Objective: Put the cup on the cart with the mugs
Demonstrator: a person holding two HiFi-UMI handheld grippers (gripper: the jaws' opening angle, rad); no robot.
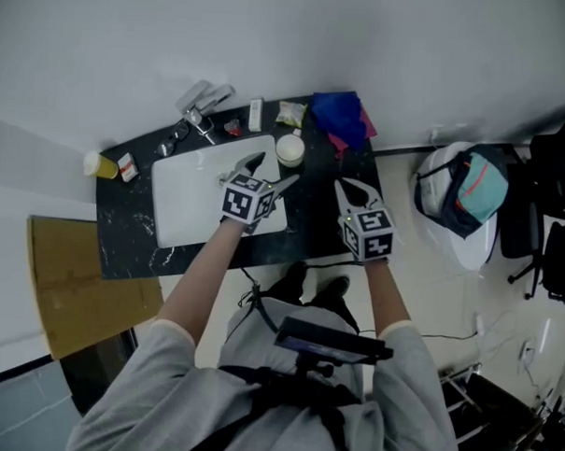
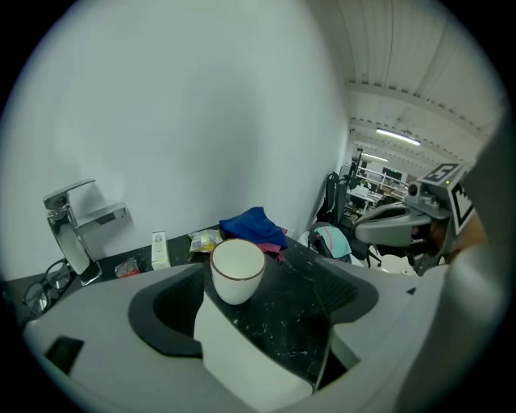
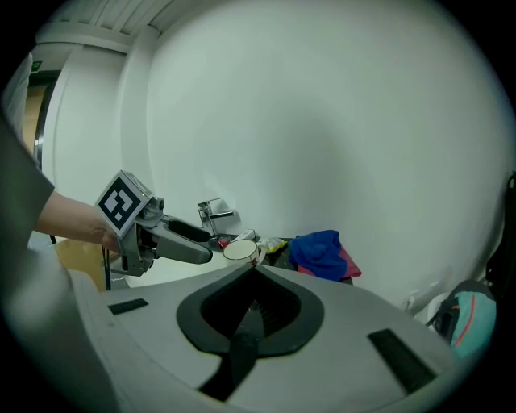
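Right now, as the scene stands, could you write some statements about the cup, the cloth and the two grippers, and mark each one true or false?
1. The cup stands on the black counter, beside the sink. True.
2. The left gripper is shut on the cup. False: its jaws stand apart and no pad touches the cup.
3. The right gripper has its jaws together, with nothing between them. True.
4. The blue cloth lies in the sink. False: it lies on the counter, near the wall.

White gold-rimmed cup (image 2: 237,273) upright on black counter (image 2: 294,310).
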